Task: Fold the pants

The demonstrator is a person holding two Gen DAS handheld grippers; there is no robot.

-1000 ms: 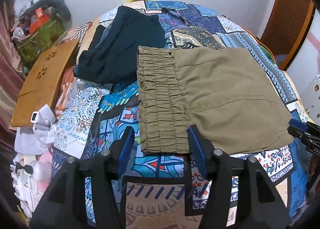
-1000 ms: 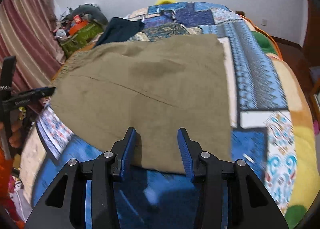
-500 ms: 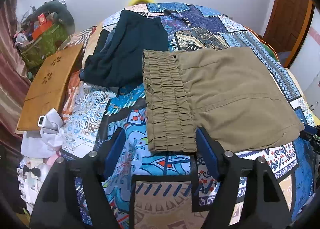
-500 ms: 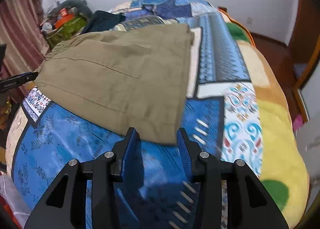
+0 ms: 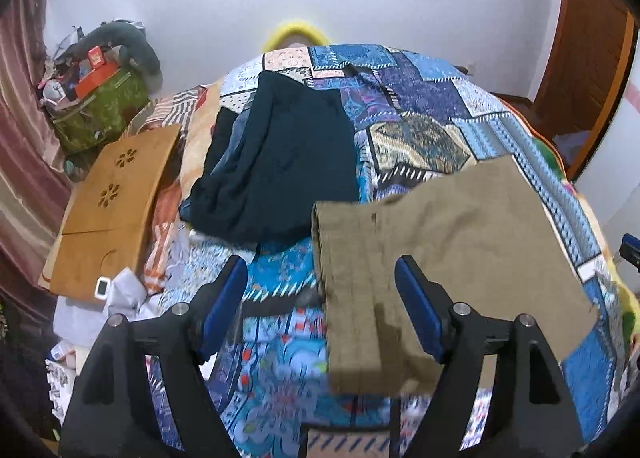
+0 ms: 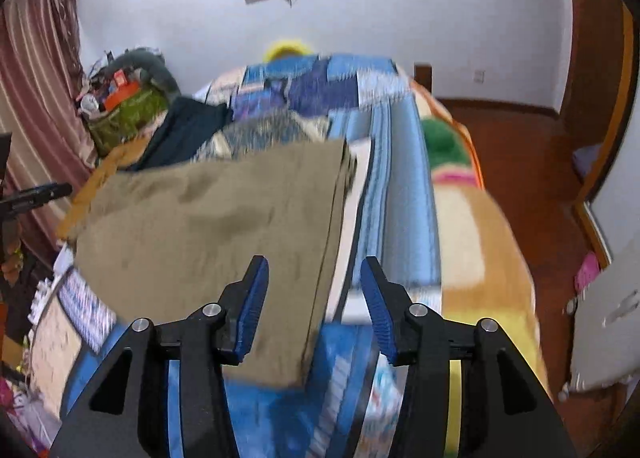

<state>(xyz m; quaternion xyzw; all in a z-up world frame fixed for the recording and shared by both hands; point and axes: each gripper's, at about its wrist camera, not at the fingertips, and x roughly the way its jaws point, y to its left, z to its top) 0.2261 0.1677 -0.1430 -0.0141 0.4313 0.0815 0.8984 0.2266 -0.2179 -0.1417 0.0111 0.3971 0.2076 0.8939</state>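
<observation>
olive pants (image 5: 452, 242), blue patchwork bedspread (image 5: 424, 106), dark teal garment (image 5: 280, 162), blue-padded tongs (image 5: 320, 298).

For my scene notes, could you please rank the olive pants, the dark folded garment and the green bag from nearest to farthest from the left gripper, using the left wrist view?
From the left gripper:
1. Olive pants: folded on the bedspread, waistband end showing between the fingers.
2. Dark folded garment: farther up the bed, left of centre.
3. Green bag: far left, by the wall.

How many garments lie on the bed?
2 clearly: olive pants folded at the near edge, and a dark navy garment farther back, to their left. More may hide under it.
</observation>
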